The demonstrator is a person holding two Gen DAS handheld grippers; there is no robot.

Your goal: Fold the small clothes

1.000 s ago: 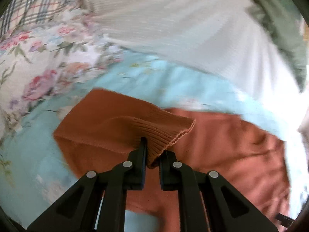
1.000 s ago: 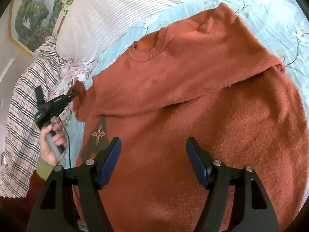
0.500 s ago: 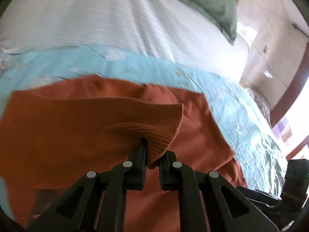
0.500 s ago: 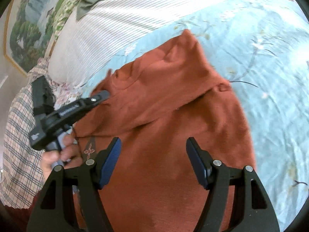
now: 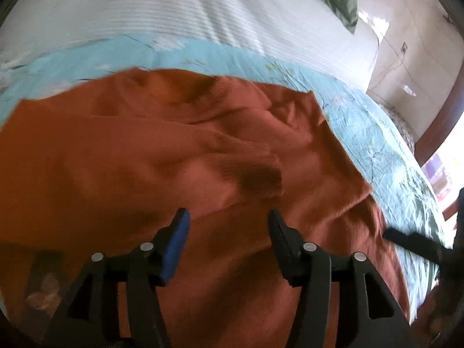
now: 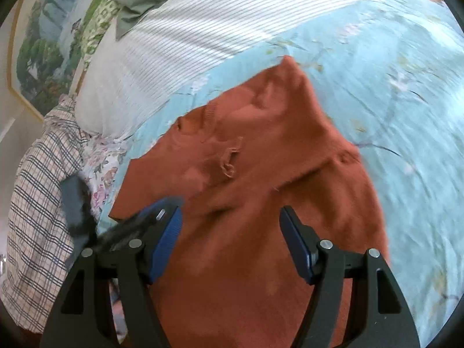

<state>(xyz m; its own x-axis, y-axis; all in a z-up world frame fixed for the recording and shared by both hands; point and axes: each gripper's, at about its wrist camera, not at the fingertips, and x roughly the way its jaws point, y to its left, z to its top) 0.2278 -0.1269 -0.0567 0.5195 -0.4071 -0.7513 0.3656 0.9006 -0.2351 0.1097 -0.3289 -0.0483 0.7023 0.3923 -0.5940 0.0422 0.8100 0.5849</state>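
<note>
Blue floral bedspread (image 6: pixel 391 66) is my work surface, with the rust sweater (image 6: pixel 261 232) spread on it and both sleeves folded over the chest. My left gripper (image 5: pixel 229 226) is spread wide with nothing in it; same for the right gripper (image 6: pixel 230 232). The cuff (image 5: pixel 255 171) looks bunched and loose to me, so when I lift the hem next, that sleeve could slide out and wreck the fold.

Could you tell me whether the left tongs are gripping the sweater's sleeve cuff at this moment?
No, the left tongs stand wide open above the orange sweater, and the ribbed sleeve cuff lies free on it.
</note>
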